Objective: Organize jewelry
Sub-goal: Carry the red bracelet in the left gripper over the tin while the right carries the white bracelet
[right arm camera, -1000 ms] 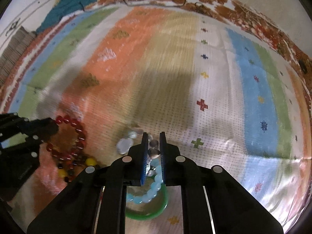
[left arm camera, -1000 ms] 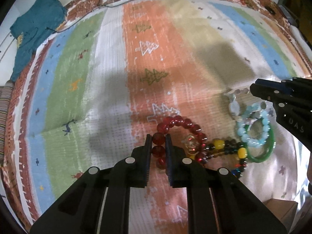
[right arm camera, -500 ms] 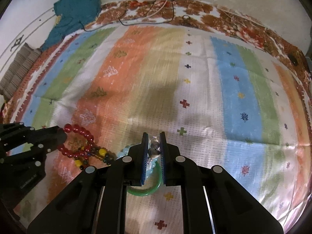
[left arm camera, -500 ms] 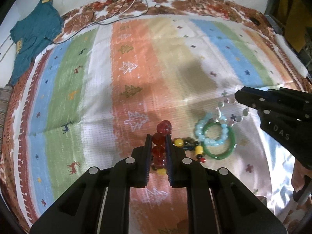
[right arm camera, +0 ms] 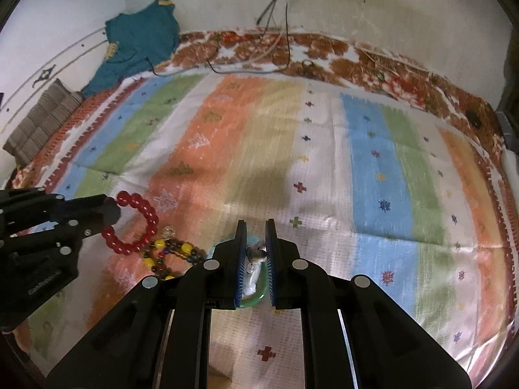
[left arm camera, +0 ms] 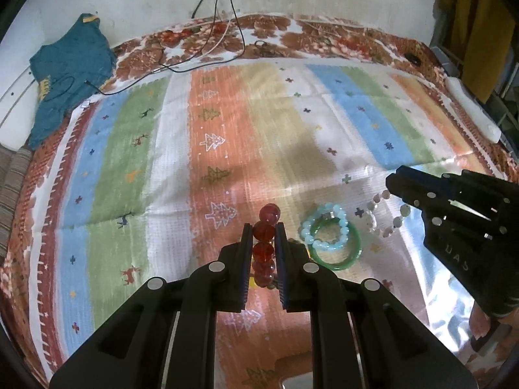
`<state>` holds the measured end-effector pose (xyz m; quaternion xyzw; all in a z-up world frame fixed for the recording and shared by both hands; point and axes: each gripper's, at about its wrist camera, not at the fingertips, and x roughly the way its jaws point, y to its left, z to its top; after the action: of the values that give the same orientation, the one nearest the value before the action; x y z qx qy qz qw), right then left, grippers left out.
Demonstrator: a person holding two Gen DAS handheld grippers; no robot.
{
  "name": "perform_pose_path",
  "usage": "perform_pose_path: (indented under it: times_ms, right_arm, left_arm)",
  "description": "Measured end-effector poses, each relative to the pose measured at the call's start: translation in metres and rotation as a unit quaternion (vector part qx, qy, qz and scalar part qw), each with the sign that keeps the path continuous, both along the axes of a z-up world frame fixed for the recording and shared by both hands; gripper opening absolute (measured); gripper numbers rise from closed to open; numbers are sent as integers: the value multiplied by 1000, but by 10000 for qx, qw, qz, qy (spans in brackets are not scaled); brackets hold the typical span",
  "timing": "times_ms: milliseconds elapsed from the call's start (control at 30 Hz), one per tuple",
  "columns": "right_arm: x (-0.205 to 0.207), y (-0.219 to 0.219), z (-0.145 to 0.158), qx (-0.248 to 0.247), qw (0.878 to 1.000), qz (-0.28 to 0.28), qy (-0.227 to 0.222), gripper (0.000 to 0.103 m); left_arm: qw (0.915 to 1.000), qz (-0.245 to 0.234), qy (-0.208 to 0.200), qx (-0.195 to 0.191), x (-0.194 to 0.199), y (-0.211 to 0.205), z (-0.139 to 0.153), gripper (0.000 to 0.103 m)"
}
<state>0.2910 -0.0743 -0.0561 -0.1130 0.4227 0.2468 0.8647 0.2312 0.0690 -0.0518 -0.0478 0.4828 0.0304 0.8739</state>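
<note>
My left gripper (left arm camera: 263, 227) is shut on a red bead bracelet (left arm camera: 263, 231), which hangs above the striped cloth (left arm camera: 227, 136); the same red bead bracelet (right arm camera: 139, 227) dangles from the left gripper (right arm camera: 112, 209) in the right wrist view. My right gripper (right arm camera: 255, 223) is shut on a pale white bead bracelet (right arm camera: 256, 253). From the left wrist view that pale bracelet (left arm camera: 382, 223) hangs off the right gripper (left arm camera: 397, 180). On the cloth lie a light blue bead bracelet (left arm camera: 321, 227) inside a green bangle (left arm camera: 352, 249), and a yellow-and-dark bead bracelet (right arm camera: 168, 253).
A teal garment (left arm camera: 71, 64) lies at the back left, with a folded striped cloth (right arm camera: 39, 123) beside it. Cables (left arm camera: 207, 48) trail over the brown flowered blanket (left arm camera: 324, 39) by the wall. A white object (left arm camera: 470, 110) sits at the right edge.
Both grippers have risen and drawn back, each lifting its bracelet off the pile. The red and the pale bracelet now hang clear of the cloth; the others stay lying there.
</note>
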Motion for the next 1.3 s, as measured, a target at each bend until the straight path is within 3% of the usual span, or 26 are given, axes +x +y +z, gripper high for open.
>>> perform_pose_path:
  times_ms: [300, 1300]
  right_arm:
    - [-26, -5, 20, 132, 9995, 73, -276, 13]
    - [-88, -38, 42, 579, 9972, 166, -440, 13]
  left_arm:
    - [9997, -90, -214, 0, -21, -14, 13, 13]
    - [9976, -260, -616, -187, -79, -32, 43, 13]
